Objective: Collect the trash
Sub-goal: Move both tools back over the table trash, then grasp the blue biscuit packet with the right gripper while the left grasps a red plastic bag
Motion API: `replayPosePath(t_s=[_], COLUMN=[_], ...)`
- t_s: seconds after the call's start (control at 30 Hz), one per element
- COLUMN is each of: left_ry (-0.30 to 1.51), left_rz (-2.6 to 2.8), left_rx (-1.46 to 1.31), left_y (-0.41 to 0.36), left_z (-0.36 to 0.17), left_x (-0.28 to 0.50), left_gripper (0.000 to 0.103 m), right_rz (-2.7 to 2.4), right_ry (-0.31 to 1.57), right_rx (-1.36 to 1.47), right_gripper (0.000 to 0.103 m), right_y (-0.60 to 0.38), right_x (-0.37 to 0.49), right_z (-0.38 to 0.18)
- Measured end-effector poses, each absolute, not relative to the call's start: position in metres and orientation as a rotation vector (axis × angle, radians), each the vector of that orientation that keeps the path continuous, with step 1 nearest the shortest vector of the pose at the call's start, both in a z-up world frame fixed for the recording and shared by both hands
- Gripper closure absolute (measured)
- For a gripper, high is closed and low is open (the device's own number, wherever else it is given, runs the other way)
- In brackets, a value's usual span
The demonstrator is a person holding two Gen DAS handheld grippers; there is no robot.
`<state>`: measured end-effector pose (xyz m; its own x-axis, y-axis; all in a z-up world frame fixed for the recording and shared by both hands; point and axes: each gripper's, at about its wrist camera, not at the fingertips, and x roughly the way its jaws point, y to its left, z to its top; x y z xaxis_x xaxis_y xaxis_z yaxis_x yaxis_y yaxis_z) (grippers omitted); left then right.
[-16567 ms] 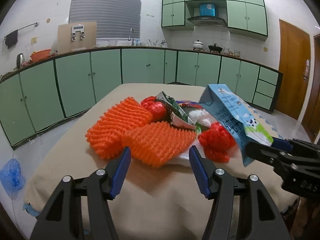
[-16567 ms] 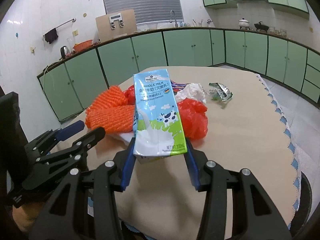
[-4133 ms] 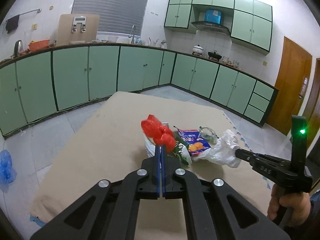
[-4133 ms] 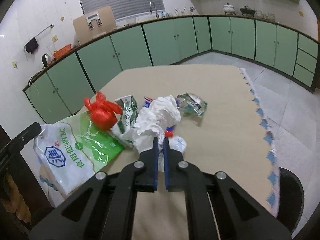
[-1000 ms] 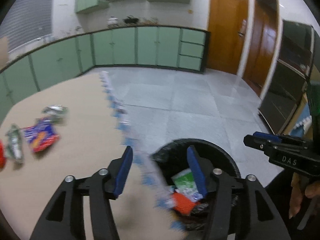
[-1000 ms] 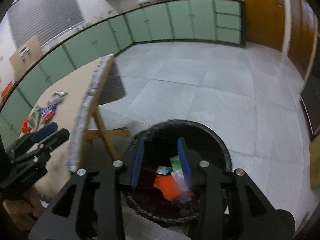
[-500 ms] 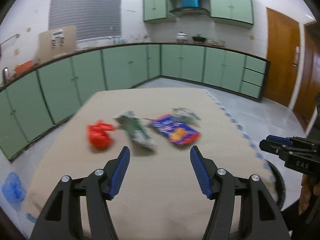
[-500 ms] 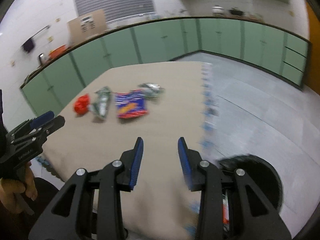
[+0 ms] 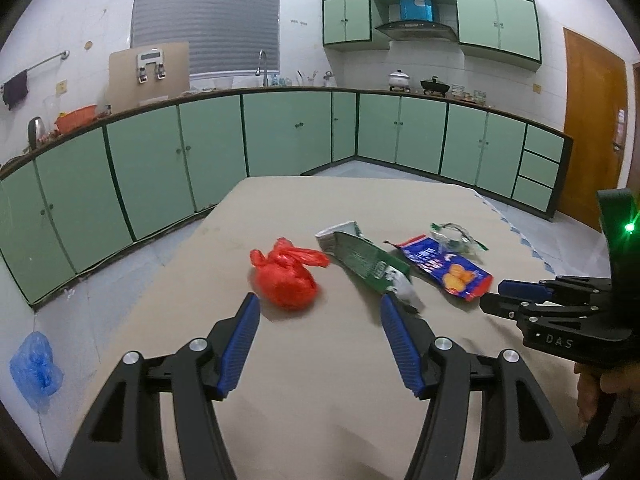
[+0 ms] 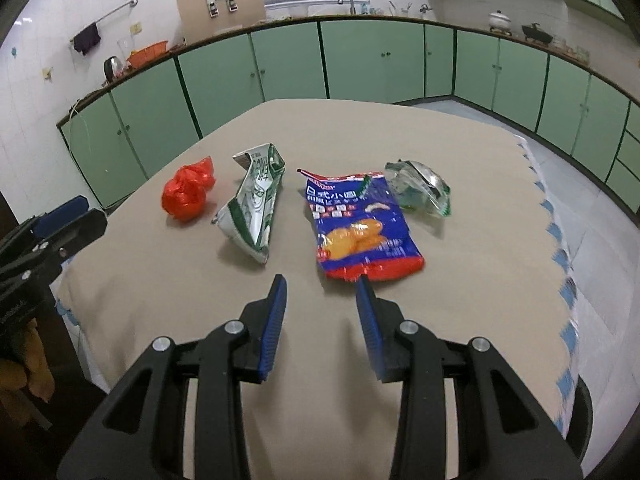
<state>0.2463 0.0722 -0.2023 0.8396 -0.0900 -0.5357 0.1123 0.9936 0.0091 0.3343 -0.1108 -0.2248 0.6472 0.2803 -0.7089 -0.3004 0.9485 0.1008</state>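
Observation:
Several pieces of trash lie on the beige table (image 9: pixel 320 380) (image 10: pixel 460 300): a knotted red plastic bag (image 9: pixel 286 278) (image 10: pixel 186 194), a crumpled green and white wrapper (image 9: pixel 362 260) (image 10: pixel 252 210), a blue snack packet (image 9: pixel 444 270) (image 10: pixel 358 226) and a clear crinkled wrapper (image 9: pixel 458 236) (image 10: pixel 420 188). My left gripper (image 9: pixel 320 306) stands open just short of the red bag, nothing between its fingers. My right gripper (image 10: pixel 320 282) is open and empty, its right fingertip at the blue packet's near edge. Each gripper also shows in the other's view, the right gripper (image 9: pixel 494 296) and the left gripper (image 10: pixel 86 210).
Green floor cabinets (image 9: pixel 288 132) run along the walls behind the table. The rim of a black bin (image 10: pixel 582 412) shows past the table's right edge. A blue bag (image 9: pixel 34 366) lies on the floor at left. A wooden door (image 9: pixel 592 128) stands at right.
Both grippers have swung from above the black bin back to the table and closed in on the trash. Their jaws look as wide as before.

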Motion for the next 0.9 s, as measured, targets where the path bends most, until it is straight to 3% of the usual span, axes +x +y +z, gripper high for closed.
replayPosePath(t_s=[0.13, 0.2, 0.4, 0.9], left_ry=[0.560, 0.560, 0.572, 0.632], left_rz=[-0.109, -0.110, -0.118, -0.088], left_rx=[0.029, 0.028, 0.022, -0.027], left_y=[0.077, 0.077, 0.076, 0.078], left_z=[-0.204, -0.205, -0.214, -0.229], left_x=[0.262, 0.268, 0.277, 0.303], left_gripper=[0.041, 0.041, 0.041, 0.041], right_rz=[0.320, 0.306, 0.286, 0.330], right_ry=[0.825, 0.837, 0.886, 0.896], right_rx=[-0.040, -0.058, -0.064, -0.045], right_gripper=[0.058, 0.047, 0.044, 0.077], right_y=[-0.105, -0.104, -0.108, -0.112], right_x=[0.356, 0.363, 0.376, 0.384], right_z=[-0.233, -0.238, -0.254, -0.256])
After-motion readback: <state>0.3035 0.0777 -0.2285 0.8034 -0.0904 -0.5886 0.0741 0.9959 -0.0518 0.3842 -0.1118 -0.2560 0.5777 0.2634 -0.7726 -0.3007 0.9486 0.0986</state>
